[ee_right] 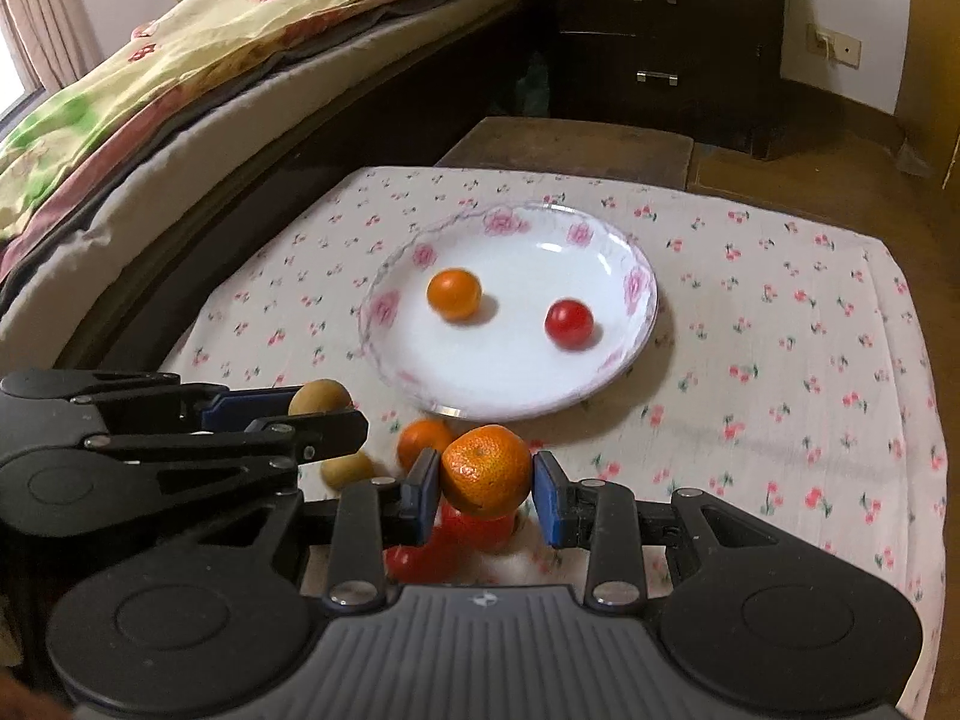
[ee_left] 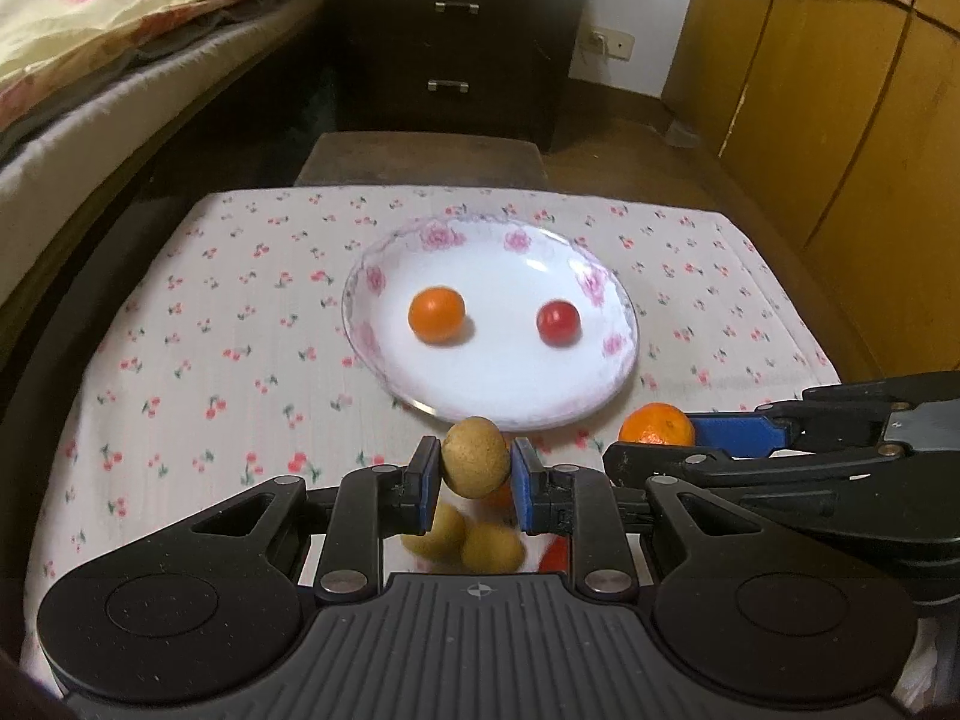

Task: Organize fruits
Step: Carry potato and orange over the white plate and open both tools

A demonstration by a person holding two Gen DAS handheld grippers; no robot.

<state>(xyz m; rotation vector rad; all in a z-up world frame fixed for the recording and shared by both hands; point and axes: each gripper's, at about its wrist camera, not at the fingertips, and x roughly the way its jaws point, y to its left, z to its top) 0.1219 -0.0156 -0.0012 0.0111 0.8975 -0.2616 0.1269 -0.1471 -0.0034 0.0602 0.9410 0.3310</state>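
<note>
A white flowered plate (ee_left: 612,354) (ee_right: 636,294) sits mid-table and holds a small orange (ee_left: 437,315) (ee_right: 454,294) and a red tomato (ee_left: 558,322) (ee_right: 569,323). My left gripper (ee_left: 474,468) is shut on a tan longan (ee_left: 476,465) just before the plate's near rim; it also shows in the right wrist view (ee_right: 319,398). My right gripper (ee_right: 486,474) is shut on a mandarin (ee_right: 487,468), also seen in the left wrist view (ee_left: 657,425). Below the grippers lie more longans (ee_left: 462,540) (ee_right: 348,468), an orange (ee_right: 423,441) and red tomatoes (ee_right: 444,546).
The table has a cherry-print cloth (ee_left: 210,360) (ee_right: 810,390). A bed (ee_left: 90,90) runs along the left. A dark stool (ee_left: 420,159) and a drawer chest (ee_left: 450,30) stand behind the table. Wooden cabinets (ee_left: 840,90) are on the right.
</note>
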